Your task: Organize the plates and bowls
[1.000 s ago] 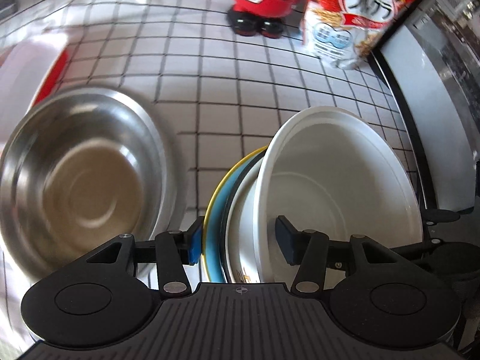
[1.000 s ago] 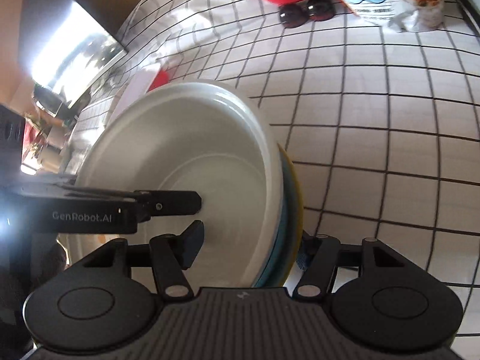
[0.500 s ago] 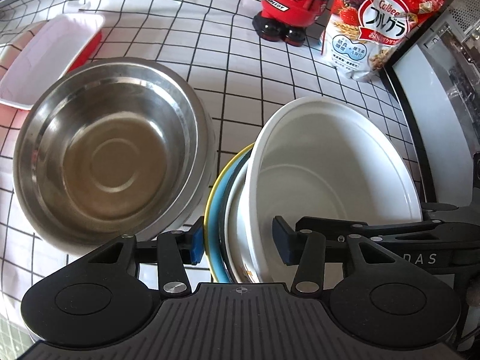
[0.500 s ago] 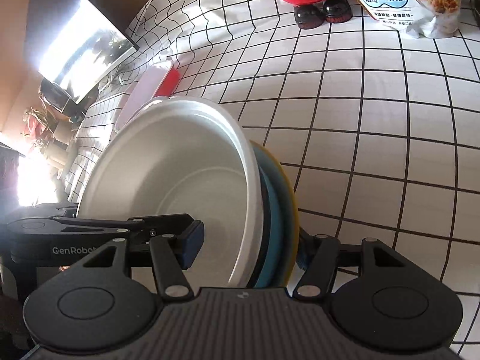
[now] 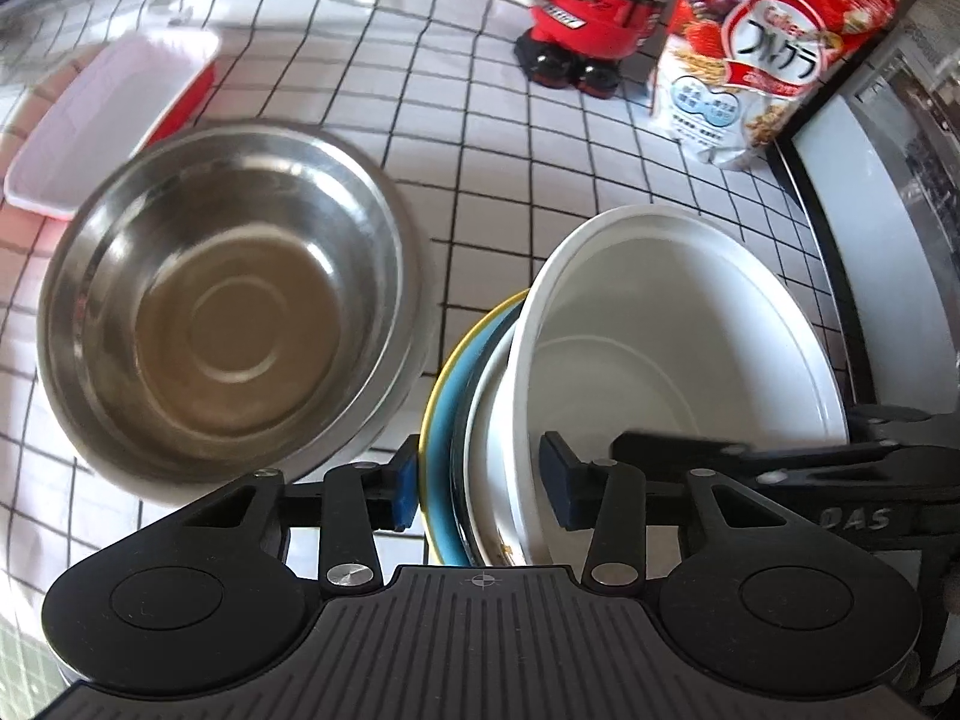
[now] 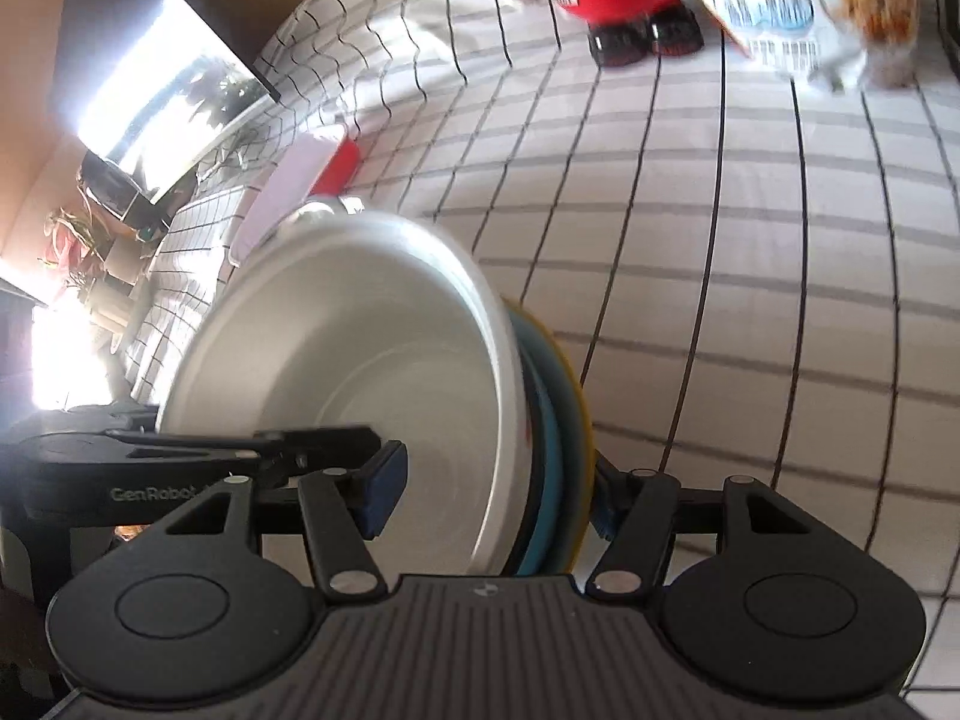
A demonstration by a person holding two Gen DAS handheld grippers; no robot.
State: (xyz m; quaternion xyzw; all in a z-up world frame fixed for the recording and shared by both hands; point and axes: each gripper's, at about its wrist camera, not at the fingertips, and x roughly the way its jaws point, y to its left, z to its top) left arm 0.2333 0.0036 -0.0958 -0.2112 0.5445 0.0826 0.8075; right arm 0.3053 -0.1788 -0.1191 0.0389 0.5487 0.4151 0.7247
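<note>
Closer now, steel bowl (image 5: 228, 300) rim nears gripped stack (image 5: 480, 456) edge.

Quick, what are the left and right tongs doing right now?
Left tongs: shut on the stack of dishes, rim between the pads.
Right tongs: shut on the same stack from the opposite side.

Domestic setting, most likely a home dining or kitchen table. Evidence: a white tablecloth (image 5: 480, 138) with a black grid, a bag of cereal (image 5: 762, 54), a steel bowl (image 5: 228, 306), stacked crockery (image 5: 672, 324), a red toy figure (image 5: 591, 6), and houseplants (image 6: 78, 234) beside a bright window.
</note>
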